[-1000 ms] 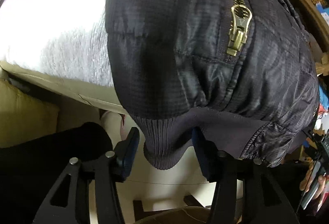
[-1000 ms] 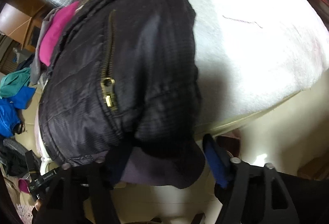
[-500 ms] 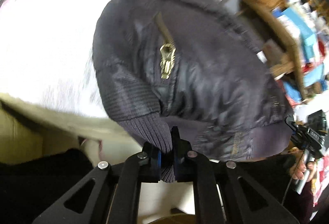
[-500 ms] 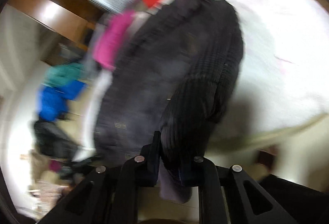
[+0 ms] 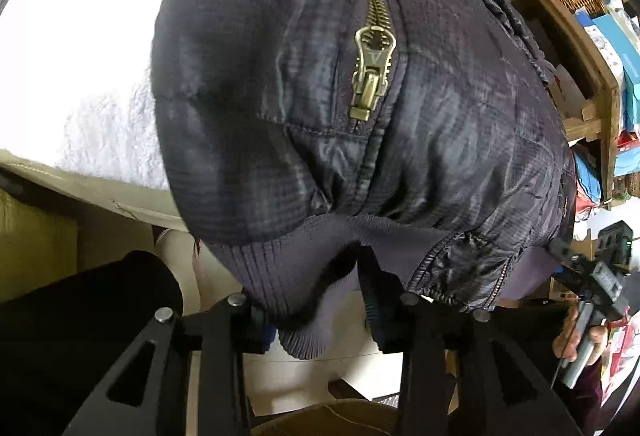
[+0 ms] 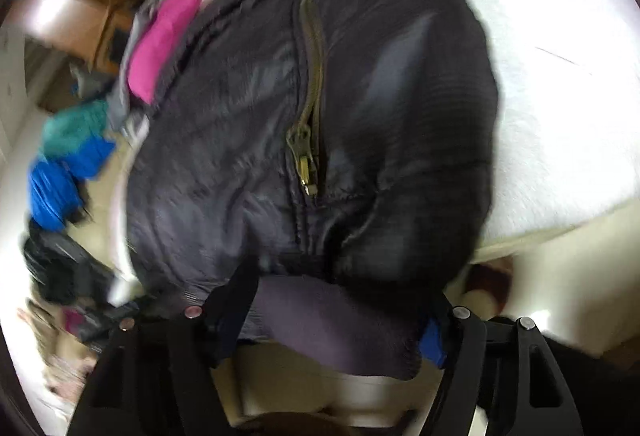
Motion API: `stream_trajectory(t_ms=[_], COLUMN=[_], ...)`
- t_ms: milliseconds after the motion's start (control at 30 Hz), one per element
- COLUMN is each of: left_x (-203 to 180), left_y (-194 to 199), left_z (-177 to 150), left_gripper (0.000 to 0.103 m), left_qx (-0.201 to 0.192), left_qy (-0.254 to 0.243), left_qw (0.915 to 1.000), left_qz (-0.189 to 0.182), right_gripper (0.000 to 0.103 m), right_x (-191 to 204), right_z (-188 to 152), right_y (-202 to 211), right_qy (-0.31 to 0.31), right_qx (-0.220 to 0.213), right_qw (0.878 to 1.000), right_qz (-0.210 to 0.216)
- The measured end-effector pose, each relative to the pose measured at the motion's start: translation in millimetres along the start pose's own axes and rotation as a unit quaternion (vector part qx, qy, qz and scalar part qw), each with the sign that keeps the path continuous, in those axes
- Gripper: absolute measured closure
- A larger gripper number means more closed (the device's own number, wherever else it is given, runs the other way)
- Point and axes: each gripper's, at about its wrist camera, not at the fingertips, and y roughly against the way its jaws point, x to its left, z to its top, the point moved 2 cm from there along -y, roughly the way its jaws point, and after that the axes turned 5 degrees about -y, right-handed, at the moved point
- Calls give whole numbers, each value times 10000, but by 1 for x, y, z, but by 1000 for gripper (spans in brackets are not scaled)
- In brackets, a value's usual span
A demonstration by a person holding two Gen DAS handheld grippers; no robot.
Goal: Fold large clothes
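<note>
Jacket (image 5: 280, 107) hem between both spread tools (image 5: 316, 312) (image 6: 332, 320)

Dark grid-textured jacket (image 5: 248, 83), brass zipper (image 5: 370, 75), ribbed purplish-grey cuff (image 5: 296, 276), white fleece blanket (image 5: 80, 75).

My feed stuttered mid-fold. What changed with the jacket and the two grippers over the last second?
Half a second ago both grippers were shut on the jacket's ribbed hem. Now the left gripper and right gripper have opened and let go, with the hem lying loosely between their fingers. The jacket stays on the white blanket, brass zipper pull facing up.
</note>
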Motion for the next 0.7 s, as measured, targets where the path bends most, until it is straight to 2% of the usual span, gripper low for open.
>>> stream_trajectory(t_ms=[33,67,100,133,200,333,433,567,700], left_x=[1,1,3,3,8,-5,-19,-30,-28], left_y=[-1,-2,-4,0,12,40,69,115,155], left_z=[0,1,3,3,-2,1,17,52,115], left_gripper=[66,69,84,92,93,94,94,94,94], left_qx=[-3,-4,-44,-112,-254,-501,-726,-1299,-1721], left_qy=[5,9,-7,-40,-54,-247,-468,-537,-386], left_qw=[10000,10000,9999,9998,9990,9961,9915,9817,9722], left_qz=[-36,-89,-145,-181,-365,-684,-973,-1285,-1538], right_gripper=[50,81,86,88,91,92,92,92,93], right_x=[-5,-4,0,1,12,39,53,71,83], right_z=[-2,-5,-8,-11,-12,-8,1,27,72], right_y=[-4,-11,-14,-11,4,56,99,141,162], right_qy=[27,77,212,285,352,402,594,742,649], right_qx=[94,232,304,253,28,-649,-1104,-1728,-2222], right_qw=[9999,9995,9989,9988,9991,9961,9899,9776,9663], right_qz=[-91,-183,-301,-316,-219,438,660,943,1123])
